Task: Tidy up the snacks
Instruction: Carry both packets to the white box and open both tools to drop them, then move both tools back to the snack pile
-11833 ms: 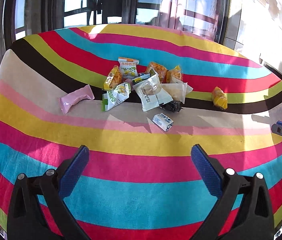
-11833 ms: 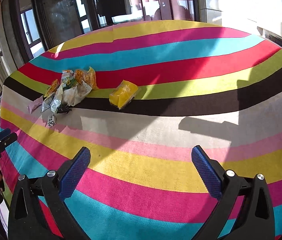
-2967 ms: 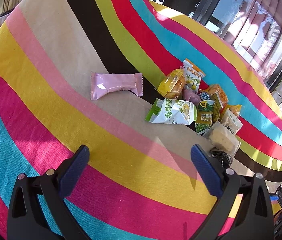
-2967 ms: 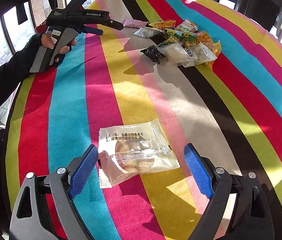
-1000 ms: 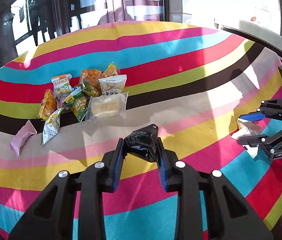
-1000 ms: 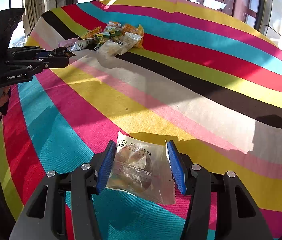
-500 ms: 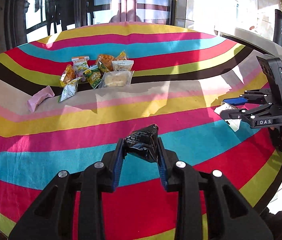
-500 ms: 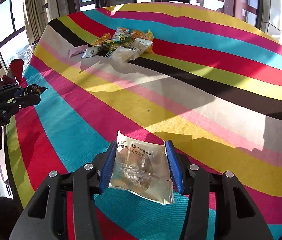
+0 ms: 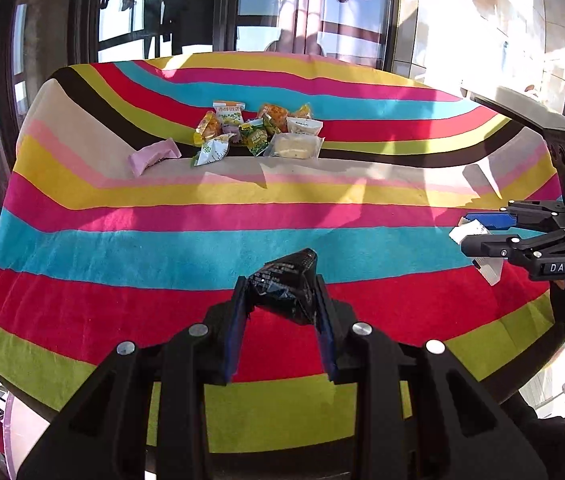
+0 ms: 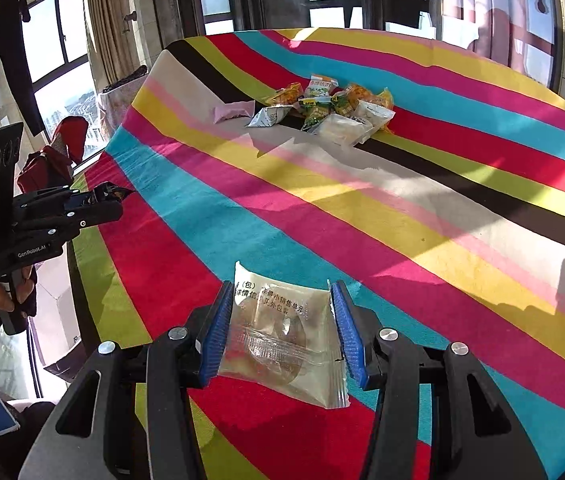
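My left gripper is shut on a small black snack packet, held above the red stripe near the table's front edge. My right gripper is shut on a clear packet with a round pastry, lifted over the red and cyan stripes. In the left wrist view the right gripper shows at the right with a white corner of its packet. The left gripper appears at the left of the right wrist view. A pile of snack packets lies at the far side, with a pink packet to its left.
The table wears a striped cloth in many colours. Windows stand behind it. A hand holds the left gripper's handle. A red thing sits beyond the table's left edge.
Both grippers have drawn back from the snack pile toward the table's front edge, each still carrying its packet. The pile looks smaller and farther in both views.
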### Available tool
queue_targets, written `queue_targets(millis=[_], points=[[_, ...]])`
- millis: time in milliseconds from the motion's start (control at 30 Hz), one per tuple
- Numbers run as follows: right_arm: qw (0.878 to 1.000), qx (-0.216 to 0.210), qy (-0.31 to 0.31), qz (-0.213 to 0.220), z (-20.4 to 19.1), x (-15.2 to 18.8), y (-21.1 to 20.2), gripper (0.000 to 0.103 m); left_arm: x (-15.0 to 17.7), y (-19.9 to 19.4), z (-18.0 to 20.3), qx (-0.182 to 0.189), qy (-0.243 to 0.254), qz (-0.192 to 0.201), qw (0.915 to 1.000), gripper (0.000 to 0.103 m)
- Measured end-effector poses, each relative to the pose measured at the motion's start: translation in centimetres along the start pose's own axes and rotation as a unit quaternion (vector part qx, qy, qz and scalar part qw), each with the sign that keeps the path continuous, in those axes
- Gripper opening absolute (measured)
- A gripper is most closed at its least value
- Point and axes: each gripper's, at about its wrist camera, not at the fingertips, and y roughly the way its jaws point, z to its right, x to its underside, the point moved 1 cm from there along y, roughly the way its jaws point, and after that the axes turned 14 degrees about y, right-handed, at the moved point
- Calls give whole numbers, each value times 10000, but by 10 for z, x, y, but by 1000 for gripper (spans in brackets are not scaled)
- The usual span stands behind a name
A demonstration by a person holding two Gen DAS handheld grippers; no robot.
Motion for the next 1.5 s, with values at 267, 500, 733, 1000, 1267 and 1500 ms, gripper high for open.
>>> queue_targets(millis=[267,500,733,1000,1267,1500], points=[[9986,-379,-354,-146,-50,1,17,48,40,-44,-34,-398,-535,-43,9978,31],[9927,-778,-882,-272,-113,5,27,48,82,-81,-58,-792,-1097,-98,9908,32],[9724,-1488,-1695,-602,-202,26,39,48,126,-103,-83,-1267,-1492,-397,9799,32],[9403,-1770,-2680,-1129,-280,69,73,48,182,-110,-111,-1643,-2018,-875,9616,32],[9257,-2168,-2768,-1397,-309,90,103,56,218,-118,-122,-1849,-2269,-1282,9476,37],[9401,-2319,-2215,-1155,-290,73,91,73,214,-130,-136,-2677,-2511,-1444,9189,101]])
